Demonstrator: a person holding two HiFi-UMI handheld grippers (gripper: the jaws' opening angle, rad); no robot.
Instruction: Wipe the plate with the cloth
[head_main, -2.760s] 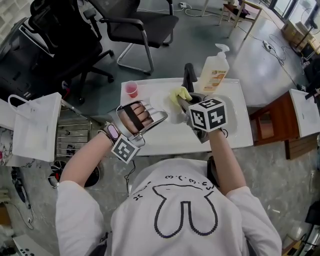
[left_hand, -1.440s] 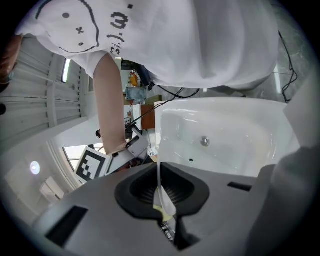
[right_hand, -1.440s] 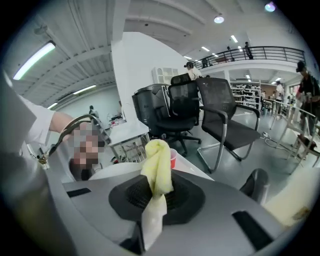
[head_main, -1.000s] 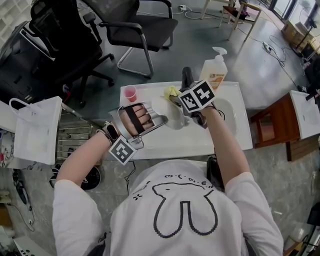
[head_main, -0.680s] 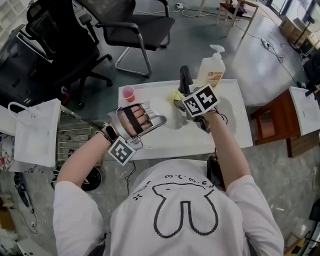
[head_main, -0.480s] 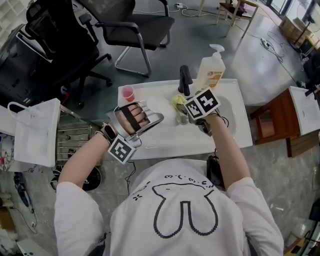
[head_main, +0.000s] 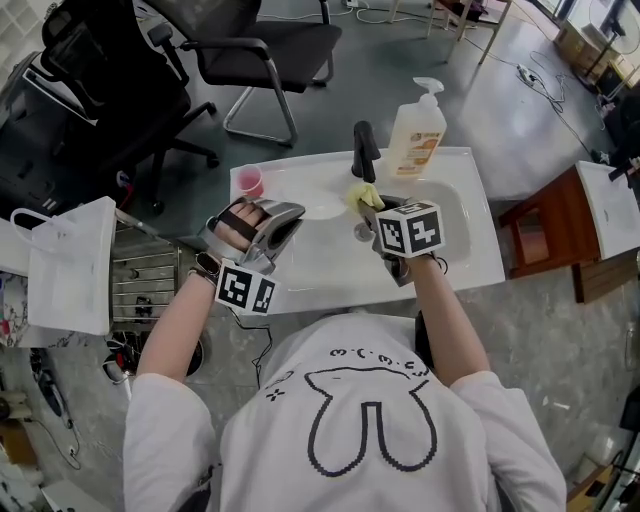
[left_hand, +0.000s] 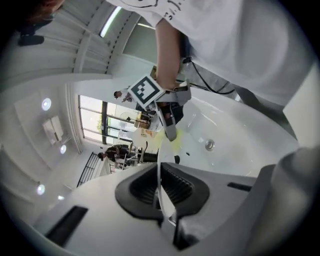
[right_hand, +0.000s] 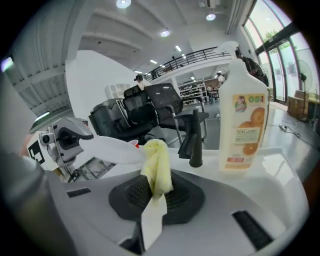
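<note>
Yellow cloth pinched in right gripper; left gripper clamps the white plate.

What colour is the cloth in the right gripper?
Pale yellow; the cloth shows best in the right gripper view.

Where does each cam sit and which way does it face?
Head view: on the person's head, steeply down at the sink; shirt, both forearms, left gripper, right gripper show.
Left gripper view: on the left gripper, along jaws shut on the plate rim, towards the right gripper; right forearm, shirt show.
Right gripper view: on the right gripper, along jaws shut on the cloth, towards faucet and soap bottle; left gripper shows.
Shared: both gripper views show plate and cloth.
</note>
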